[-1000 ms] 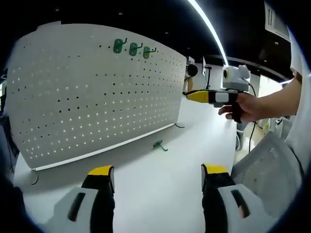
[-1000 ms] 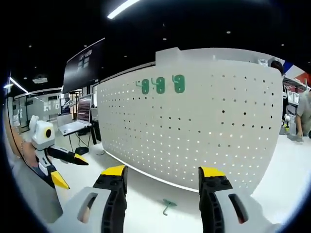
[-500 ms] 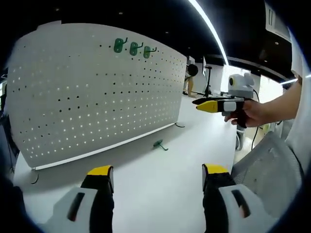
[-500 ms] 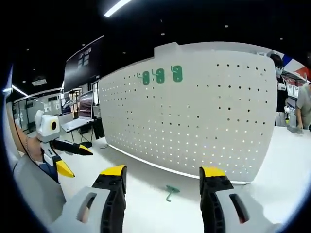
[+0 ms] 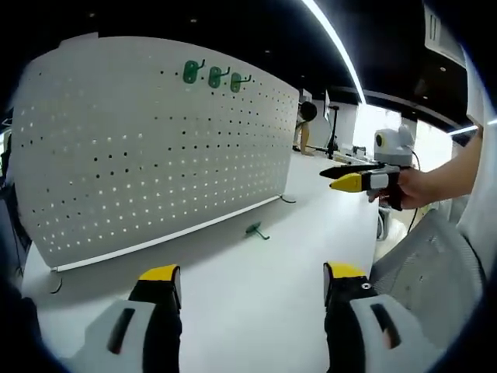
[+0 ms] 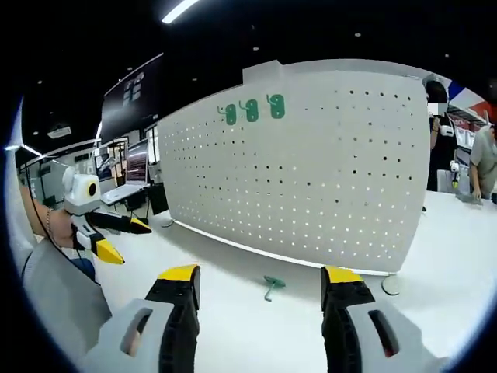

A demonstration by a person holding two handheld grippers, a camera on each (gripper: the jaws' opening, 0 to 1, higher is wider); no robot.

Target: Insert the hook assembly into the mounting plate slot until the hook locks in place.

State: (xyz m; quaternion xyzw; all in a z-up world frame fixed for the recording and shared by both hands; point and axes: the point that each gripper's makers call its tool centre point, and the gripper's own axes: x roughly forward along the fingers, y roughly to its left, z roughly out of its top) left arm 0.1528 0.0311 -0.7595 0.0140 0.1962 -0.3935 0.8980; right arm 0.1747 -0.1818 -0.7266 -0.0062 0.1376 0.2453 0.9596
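Note:
A white pegboard mounting plate [image 5: 147, 148] [image 6: 311, 171] stands upright on the white table [image 5: 256, 287]. Three green hooks [image 5: 211, 76] [image 6: 250, 110] hang in a row near its top edge. A loose green hook [image 5: 254, 230] [image 6: 271, 284] lies on the table in front of the board's foot. My left gripper [image 5: 252, 281] is open and empty, well short of the loose hook; it also appears at the left of the right gripper view [image 6: 116, 237]. My right gripper [image 6: 258, 281] is open and empty above the table, seen also in the left gripper view [image 5: 339, 176], held in a hand.
A person's forearm [image 5: 450, 175] reaches in from the right. A mesh chair back [image 5: 427, 272] sits at the table's right side. Monitors and a laptop [image 6: 128, 183] stand behind the board's left end. People [image 6: 485, 167] stand at the far right.
The right gripper has dropped lower and drifted rightward in the left gripper view, tilting slightly. Its own view has swung so the board's right end and foot show. The hooks stayed put.

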